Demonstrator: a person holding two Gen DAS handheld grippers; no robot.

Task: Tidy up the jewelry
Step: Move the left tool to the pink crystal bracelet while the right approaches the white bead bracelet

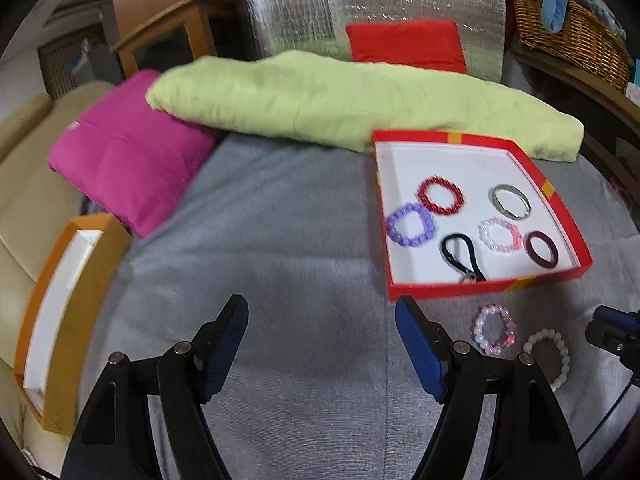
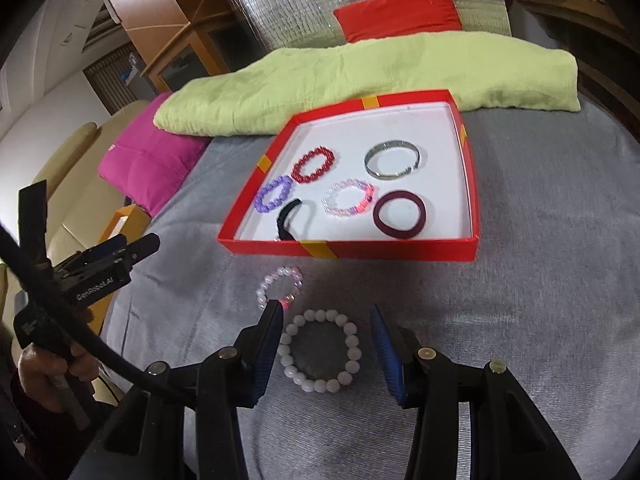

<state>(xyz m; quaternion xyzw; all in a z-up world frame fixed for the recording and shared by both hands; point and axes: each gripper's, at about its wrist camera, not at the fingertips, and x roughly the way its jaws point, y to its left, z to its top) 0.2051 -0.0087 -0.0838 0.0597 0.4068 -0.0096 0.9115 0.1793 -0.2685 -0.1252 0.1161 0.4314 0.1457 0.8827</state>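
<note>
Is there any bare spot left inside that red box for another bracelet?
Yes. The red box has bare white floor along its far edge, behind the red bead bracelet and silver bangle. The near half is crowded. The grey cover left of the box lies bare too.

Home living room, shown by cream sofa [image 1: 28, 184], pink cushion [image 1: 128, 152], green blanket [image 1: 340, 100], wicker basket [image 1: 568, 36] and wooden cabinet [image 2: 160, 12].

The black cord [image 2: 289, 216] is partly hidden behind the red tray [image 2: 348, 249] front wall.
</note>
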